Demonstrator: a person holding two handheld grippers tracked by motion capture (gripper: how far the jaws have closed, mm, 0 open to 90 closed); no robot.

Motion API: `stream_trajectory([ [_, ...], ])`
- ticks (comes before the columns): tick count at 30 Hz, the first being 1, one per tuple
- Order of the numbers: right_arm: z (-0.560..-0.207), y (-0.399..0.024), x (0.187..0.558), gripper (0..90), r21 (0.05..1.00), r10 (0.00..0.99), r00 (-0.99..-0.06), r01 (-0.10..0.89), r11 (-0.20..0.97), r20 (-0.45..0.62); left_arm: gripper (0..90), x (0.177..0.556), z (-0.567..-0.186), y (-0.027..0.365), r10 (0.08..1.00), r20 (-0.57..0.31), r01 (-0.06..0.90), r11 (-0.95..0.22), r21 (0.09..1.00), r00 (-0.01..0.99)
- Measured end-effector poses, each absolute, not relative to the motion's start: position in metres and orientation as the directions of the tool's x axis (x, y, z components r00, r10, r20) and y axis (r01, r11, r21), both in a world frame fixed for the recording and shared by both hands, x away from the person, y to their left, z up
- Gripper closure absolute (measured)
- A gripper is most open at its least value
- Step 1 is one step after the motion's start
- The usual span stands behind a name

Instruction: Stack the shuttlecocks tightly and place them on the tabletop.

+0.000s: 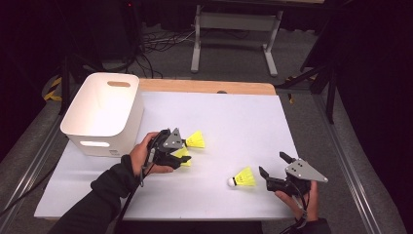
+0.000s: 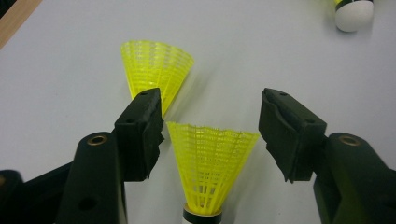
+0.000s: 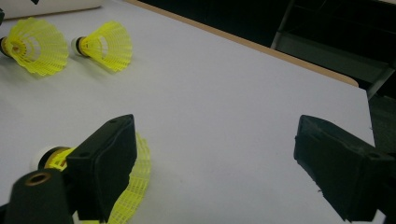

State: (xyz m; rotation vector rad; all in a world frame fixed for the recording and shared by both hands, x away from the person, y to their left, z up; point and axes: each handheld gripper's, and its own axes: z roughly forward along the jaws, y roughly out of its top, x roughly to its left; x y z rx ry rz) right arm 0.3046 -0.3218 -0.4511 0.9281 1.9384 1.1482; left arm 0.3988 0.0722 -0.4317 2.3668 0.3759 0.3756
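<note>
— Where is the near shuttlecock (image 2: 211,161)?

— On the white table (image 1: 234,122), lying between the jaws of the left gripper (image 1: 182,148). The jaws stand spread, both pads clear of its yellow skirt. A second shuttlecock (image 2: 156,70) lies just beyond it.

— And the hand?

— The left hand (image 1: 143,155) holds that gripper low beside the white bin (image 1: 104,112), pointing rightward across the table.

— The other side?

— The right gripper (image 1: 276,170) is wide open with nothing between its jaws; a third shuttlecock (image 1: 243,178) lies just to its left. The right hand (image 1: 299,200) rests near the table's front edge.
</note>
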Motion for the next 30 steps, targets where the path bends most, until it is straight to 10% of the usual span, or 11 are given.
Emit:
stream_trajectory([
  [9,-0.453,-0.319,0.305,14.1,0.900,0.829,-0.521,0.235,0.367,-0.202,29.8,0.413,-0.449,0.071,0.385,0.054,0.260,-0.714,0.650,0.921],
  [30,-0.456,-0.314,0.307,14.3,0.885,0.819,-0.536,0.255,0.389,-0.205,62.0,0.405,-0.459,0.081,0.317,0.120,0.179,-0.765,0.619,0.941],
])
